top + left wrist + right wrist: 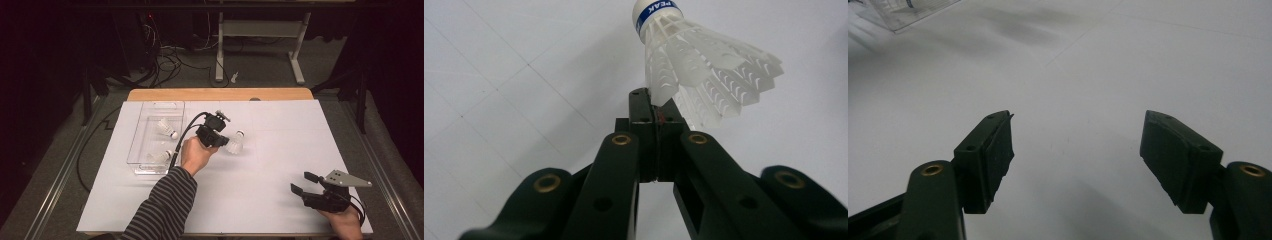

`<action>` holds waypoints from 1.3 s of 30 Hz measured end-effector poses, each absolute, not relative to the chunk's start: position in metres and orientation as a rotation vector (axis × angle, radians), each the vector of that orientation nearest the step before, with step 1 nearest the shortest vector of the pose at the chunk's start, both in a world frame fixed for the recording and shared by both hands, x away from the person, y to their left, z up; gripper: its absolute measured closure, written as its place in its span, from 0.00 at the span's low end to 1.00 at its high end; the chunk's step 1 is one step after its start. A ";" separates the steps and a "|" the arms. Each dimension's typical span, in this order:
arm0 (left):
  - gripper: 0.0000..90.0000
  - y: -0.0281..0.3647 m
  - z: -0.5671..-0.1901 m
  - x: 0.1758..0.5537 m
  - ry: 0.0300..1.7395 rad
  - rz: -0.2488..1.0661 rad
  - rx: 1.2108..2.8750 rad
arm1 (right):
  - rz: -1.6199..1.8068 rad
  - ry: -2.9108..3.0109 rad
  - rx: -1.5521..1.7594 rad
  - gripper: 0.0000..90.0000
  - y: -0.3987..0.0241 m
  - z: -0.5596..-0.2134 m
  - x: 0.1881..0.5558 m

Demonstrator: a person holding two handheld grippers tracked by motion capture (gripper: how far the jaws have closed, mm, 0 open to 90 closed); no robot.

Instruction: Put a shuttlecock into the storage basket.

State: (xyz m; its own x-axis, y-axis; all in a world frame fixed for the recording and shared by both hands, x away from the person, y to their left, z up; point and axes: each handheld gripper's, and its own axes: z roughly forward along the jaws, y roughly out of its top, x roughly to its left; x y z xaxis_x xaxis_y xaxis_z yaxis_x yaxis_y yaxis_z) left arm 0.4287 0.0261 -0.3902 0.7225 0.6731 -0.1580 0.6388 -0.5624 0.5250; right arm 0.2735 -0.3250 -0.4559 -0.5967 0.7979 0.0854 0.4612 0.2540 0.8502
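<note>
Left gripper (223, 141) over mid-table, just right of clear bin (145, 127); jaws together, clamped on feather edge of shuttlecock (704, 70). Grip thin: in left gripper view, pads meeting almost flush with only a sliver of skirt pinched at the very tips, cork (655, 11) pointing up and away, most of the skirt hanging off to one side. In high view same shuttlecock (235, 143) at gripper's right, on or barely above white sheet (270, 190); contact with sheet not resolvable. Two more shuttlecocks in the bin: one near the middle (167, 129), one at the near end (161, 157). Right gripper (301, 182) low at near right corner, jaws wide apart, nothing between them, well away from the work. Probable step: carry held shuttlecock across to the bin. Risks, judged from this hold: slip-out during transfer, since a single feather edge offers little friction and the heavier cork end sits far from the pinch, so any quick swing or wrist roll likely to pivot or drop it short of the bin. Feather crush or tear at pinch point if squeezed harder. Skirt snag on bin wall if approach too low, given off-axis hang. Disturbance of the two stored shuttlecocks if release made directly above them. Trailing cable (187, 131) running close to bin edge, possible drag on the bin.
</note>
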 end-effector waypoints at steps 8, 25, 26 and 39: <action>1.00 0.030 -0.385 0.424 0.991 0.091 2.360 | 1.284 2.167 1.151 0.33 -0.325 -0.456 0.273; 1.00 0.040 -0.379 0.413 0.971 0.104 2.360 | 1.281 2.169 1.151 0.33 -0.325 -0.456 0.274; 1.00 0.041 -0.379 0.413 0.972 0.095 2.357 | 1.281 2.169 1.152 0.33 -0.325 -0.456 0.274; 1.00 0.049 -0.372 0.409 0.969 0.107 2.335 | 1.280 2.167 1.153 0.33 -0.325 -0.456 0.273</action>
State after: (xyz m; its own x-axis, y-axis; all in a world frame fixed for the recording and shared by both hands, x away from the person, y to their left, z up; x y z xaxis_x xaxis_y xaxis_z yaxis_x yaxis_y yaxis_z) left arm 0.4085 0.0492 -0.3716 0.7302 0.6668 -0.1492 0.6184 -0.5520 0.5593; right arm 0.2733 -0.3254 -0.4557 -0.5963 0.7981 0.0863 0.4610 0.2524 0.8508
